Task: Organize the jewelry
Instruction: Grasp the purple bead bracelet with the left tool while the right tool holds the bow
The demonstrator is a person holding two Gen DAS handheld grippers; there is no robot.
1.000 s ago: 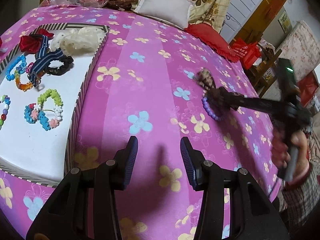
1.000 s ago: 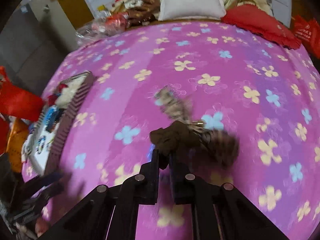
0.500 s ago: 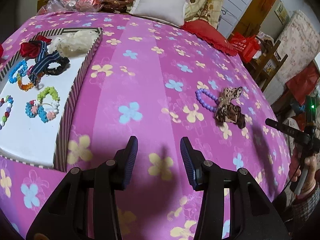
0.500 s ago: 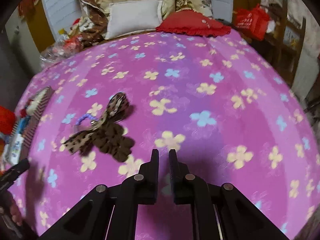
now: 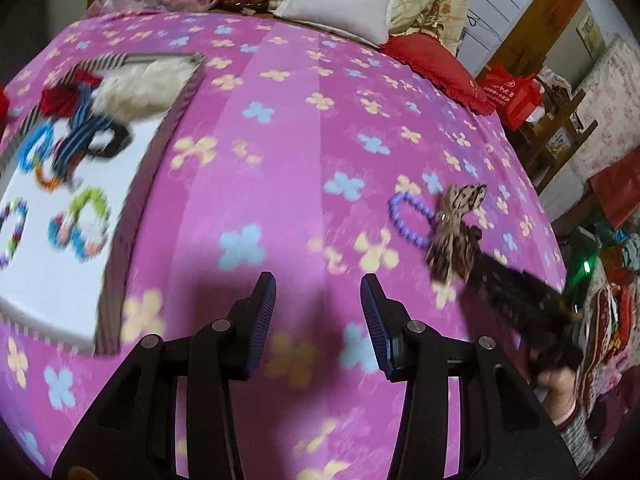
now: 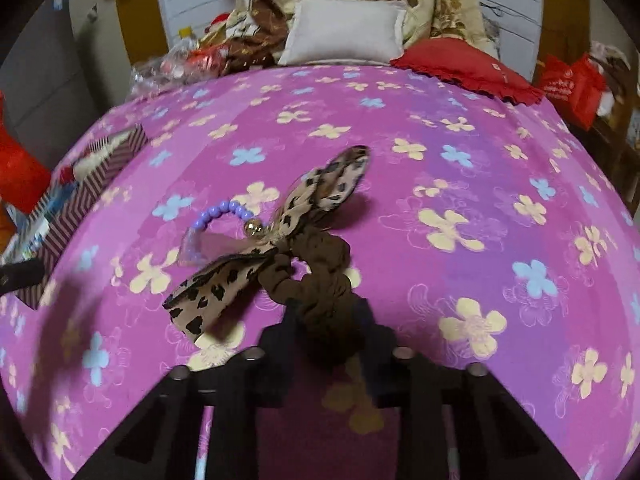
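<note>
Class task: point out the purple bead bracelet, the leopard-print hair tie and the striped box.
purple bead bracelet (image 6: 224, 210), right wrist view, bead arc.
leopard-print hair tie (image 6: 320, 276), right wrist view, brown gathered band.
striped box (image 5: 132, 216), left wrist view, side wall.

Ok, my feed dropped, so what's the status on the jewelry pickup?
Left gripper open, empty. Right gripper jaws just opening, leopard scrunchie between them, not clamped yet. Purple bead bracelet partly under its bow, may snag.

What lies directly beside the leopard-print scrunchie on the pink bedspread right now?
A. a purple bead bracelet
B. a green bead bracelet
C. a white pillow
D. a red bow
A: the purple bead bracelet touches the leopard-print scrunchie on the bedspread.
</note>
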